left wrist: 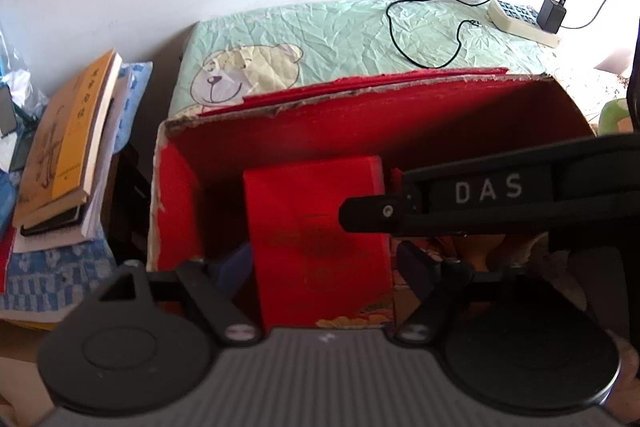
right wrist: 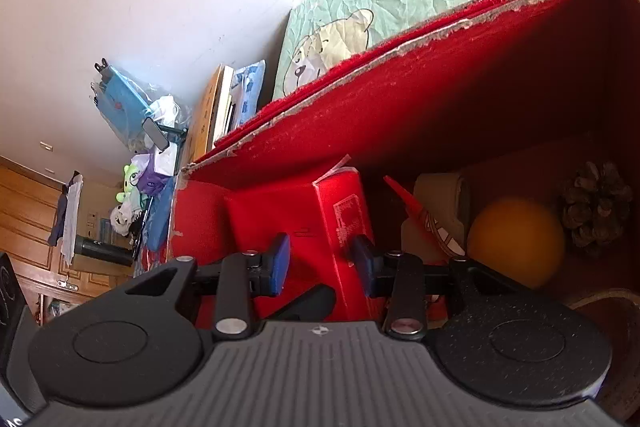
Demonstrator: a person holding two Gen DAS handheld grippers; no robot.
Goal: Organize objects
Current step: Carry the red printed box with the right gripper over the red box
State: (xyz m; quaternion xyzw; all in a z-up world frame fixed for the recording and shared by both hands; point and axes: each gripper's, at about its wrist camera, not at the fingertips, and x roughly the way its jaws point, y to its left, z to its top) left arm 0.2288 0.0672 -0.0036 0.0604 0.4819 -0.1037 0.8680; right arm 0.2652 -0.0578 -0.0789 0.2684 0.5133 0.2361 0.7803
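Straddling small red box point(right wrist: 320, 227) with right hand-held gripper point(right wrist: 322, 259), fingers spread, not yet pinching; standing it upright inside large red box point(right wrist: 440, 75), likely saving space. Left hand-held gripper point(left wrist: 320, 267) likewise spread.

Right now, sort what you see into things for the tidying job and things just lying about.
For the job:
red carton
small red box
orange ball
pine cone
left gripper
right gripper

Lying about:
books
power strip
black cable
bear cloth
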